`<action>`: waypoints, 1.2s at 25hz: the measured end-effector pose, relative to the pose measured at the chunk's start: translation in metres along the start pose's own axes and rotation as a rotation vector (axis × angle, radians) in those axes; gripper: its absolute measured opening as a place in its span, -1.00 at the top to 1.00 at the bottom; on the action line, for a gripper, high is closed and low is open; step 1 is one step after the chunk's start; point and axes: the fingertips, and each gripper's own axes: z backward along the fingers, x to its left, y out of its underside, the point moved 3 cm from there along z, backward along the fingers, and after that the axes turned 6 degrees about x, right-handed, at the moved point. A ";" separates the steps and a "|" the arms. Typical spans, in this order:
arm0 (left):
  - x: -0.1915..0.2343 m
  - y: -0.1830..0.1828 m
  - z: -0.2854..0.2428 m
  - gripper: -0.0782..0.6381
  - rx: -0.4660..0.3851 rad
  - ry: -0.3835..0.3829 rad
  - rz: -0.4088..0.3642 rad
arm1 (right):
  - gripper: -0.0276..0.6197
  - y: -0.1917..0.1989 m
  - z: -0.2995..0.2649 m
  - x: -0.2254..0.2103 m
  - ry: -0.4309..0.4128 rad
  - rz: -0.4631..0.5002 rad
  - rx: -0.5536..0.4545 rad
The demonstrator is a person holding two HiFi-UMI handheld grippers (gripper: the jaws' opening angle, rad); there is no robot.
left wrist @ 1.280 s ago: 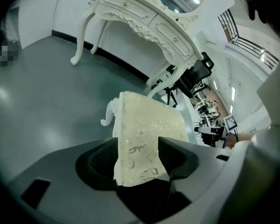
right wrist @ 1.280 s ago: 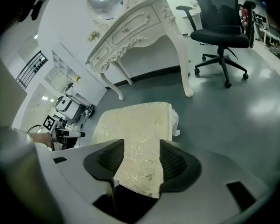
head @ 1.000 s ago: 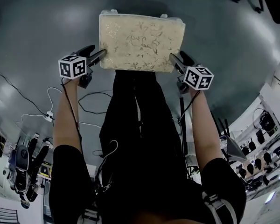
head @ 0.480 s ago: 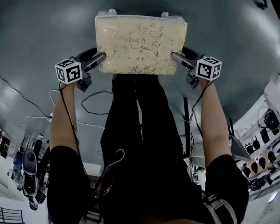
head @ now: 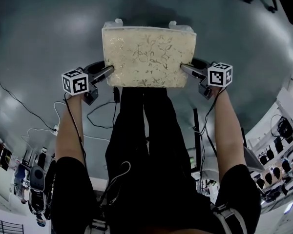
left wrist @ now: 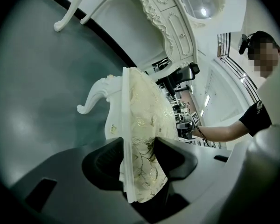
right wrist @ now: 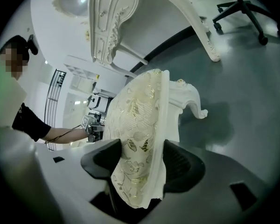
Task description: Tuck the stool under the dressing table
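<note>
Centrally, in the upper middle of the head view, lies the rectangular stool [head: 147,56]. Its padded seat is covered in cream fabric with a shiny gold leaf pattern, and curled white carved legs peek past its far edge. The left gripper [head: 109,72] pinches the seat's left edge and the right gripper [head: 185,69] its right edge, each pair of black jaws closed narrowly onto cushion and white rim. Beyond, at the top of both gripper views, the ornate white carved dressing table [left wrist: 170,17] stands on the glossy grey floor [head: 39,38].
</note>
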 end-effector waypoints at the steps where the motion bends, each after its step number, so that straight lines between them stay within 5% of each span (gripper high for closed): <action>1: 0.000 0.000 0.000 0.16 0.014 0.003 0.001 | -0.02 0.000 0.000 0.001 0.012 -0.005 0.001; 15: 0.005 0.002 -0.003 0.19 -0.067 0.022 -0.007 | -0.01 0.001 0.000 0.003 0.060 0.000 0.005; 30: -0.003 0.004 0.008 0.18 -0.160 0.020 -0.068 | -0.01 0.003 0.004 0.013 0.051 0.068 -0.134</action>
